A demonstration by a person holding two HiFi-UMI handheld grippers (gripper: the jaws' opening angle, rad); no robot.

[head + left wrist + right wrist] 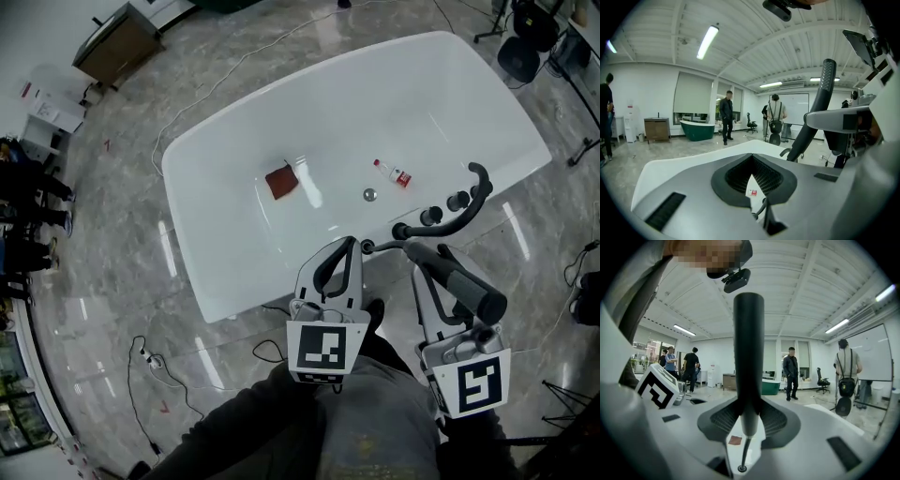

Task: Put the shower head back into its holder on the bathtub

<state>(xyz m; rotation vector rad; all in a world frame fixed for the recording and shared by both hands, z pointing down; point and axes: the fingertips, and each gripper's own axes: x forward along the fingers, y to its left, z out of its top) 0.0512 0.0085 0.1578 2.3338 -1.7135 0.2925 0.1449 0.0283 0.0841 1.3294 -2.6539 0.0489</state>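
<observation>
Right tongs [749, 425] first: they are clamped tight on the dark grey, rod-shaped handle of the shower head [748, 357]. It stands upright through the ribbed black pads [723, 420]. A thin hose [744, 451] drops from its tapered lower end to a small round fitting on the near rim of the white oval bathtub [281, 122].

From the head view, the shower head [473, 292] sits off the tub's near rim on the person's side, up in the right tongs [436, 267], not in any holder.

Over to the left tongs [754, 185]: the jaws are together with nothing between them. Through their diamond-shaped hollow only a sliver of white tub shows. They hover at the tub's near rim, just left of the shower head [342, 258].

On the near rim's right end stand a curved black spout [480, 183] and a row of dark round knobs [444, 208]. Which of these fittings is the holder, I cannot tell.

Inside the tub lie a reddish-brown square cloth [281, 183], a small clear bottle with a red label [392, 173] and a chrome drain [369, 195].

Around the tub is grey marble floor [112, 234], and beyond it, in the gripper views, a dark green tub [697, 130] and people standing.
</observation>
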